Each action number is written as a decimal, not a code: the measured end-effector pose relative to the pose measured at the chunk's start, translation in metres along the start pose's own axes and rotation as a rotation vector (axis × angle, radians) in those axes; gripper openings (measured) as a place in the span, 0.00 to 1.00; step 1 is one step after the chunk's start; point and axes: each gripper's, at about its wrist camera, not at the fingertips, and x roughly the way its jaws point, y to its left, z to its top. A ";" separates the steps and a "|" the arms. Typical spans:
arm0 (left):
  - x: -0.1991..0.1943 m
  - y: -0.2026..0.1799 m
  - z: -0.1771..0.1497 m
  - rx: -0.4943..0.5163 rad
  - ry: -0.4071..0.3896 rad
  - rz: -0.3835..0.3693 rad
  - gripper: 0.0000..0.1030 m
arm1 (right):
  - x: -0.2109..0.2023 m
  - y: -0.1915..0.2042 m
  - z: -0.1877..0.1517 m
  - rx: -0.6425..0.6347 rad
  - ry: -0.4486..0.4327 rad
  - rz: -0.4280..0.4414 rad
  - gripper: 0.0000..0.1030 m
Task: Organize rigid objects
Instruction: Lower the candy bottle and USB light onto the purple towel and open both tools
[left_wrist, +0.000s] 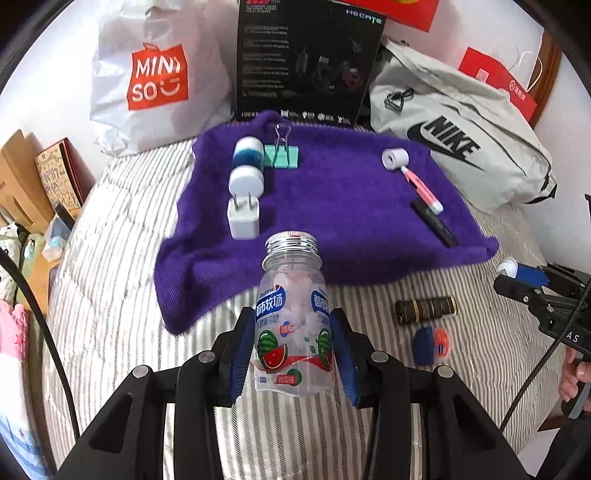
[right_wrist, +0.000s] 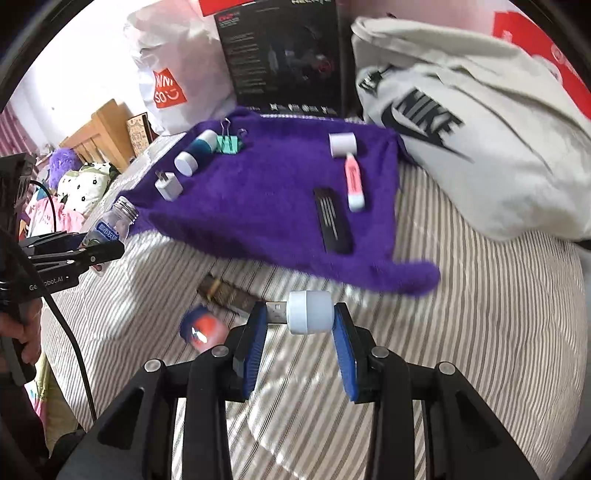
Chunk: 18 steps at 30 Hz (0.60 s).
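Left wrist view: the left claw (left_wrist: 293, 354) is clamped on a clear candy bottle (left_wrist: 291, 314) with a silver cap, raised over the striped bed (left_wrist: 110, 295) before the purple towel (left_wrist: 332, 206). Right wrist view: the right claw (right_wrist: 301, 332) is clamped on a small white USB plug-in light (right_wrist: 304, 312), held crosswise above the bed, near a dark tube (right_wrist: 225, 295).

The left tongs (left_wrist: 291, 354) gripped a clear candy bottle (left_wrist: 291, 314) above the striped bed (left_wrist: 118, 229), near the purple towel's (left_wrist: 332, 206) front edge; the right tongs (left_wrist: 517, 275) seemingly held something white.
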 end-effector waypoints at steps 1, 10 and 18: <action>-0.001 0.001 0.004 0.001 -0.002 0.000 0.38 | 0.001 0.001 0.006 -0.009 -0.002 -0.002 0.35; 0.012 0.000 0.041 0.024 0.000 -0.016 0.38 | 0.029 0.007 0.061 -0.033 -0.008 0.019 0.35; 0.048 -0.008 0.064 0.027 0.032 -0.045 0.38 | 0.067 0.005 0.075 -0.038 0.050 0.022 0.35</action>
